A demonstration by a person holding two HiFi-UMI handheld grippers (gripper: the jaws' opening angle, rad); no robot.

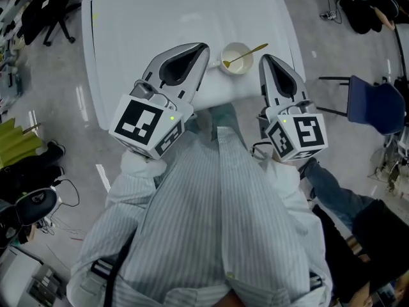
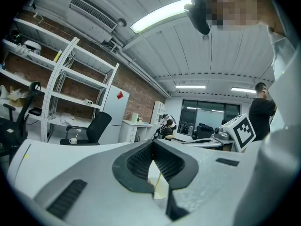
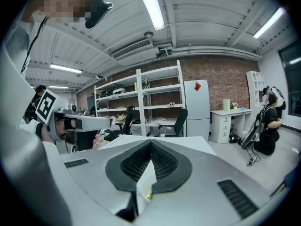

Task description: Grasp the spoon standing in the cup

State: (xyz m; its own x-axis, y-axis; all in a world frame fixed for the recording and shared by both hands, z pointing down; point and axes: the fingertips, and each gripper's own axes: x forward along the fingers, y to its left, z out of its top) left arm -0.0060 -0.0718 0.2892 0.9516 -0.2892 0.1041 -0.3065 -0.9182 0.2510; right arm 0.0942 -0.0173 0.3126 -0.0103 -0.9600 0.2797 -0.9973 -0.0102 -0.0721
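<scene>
A white cup [image 1: 236,59] stands near the front edge of the white table [image 1: 160,24], and a gold spoon [image 1: 246,54] leans in it with its handle pointing right. My left gripper [image 1: 204,47] lies just left of the cup, shut and holding nothing. My right gripper [image 1: 262,57] lies just right of the cup, below the spoon's handle, also shut and empty. In the left gripper view the cup [image 2: 160,188] and the spoon [image 2: 157,181] show through the gap behind the closed tips [image 2: 153,144]. In the right gripper view a gold glint of the spoon [image 3: 148,196] shows below the closed tips [image 3: 151,142].
A blue chair [image 1: 374,104] stands to the right of the table, and a black office chair [image 1: 54,11] at the far left. Bags and cables lie on the floor around. Shelves [image 3: 141,102] and a fridge [image 3: 196,107] line the brick wall.
</scene>
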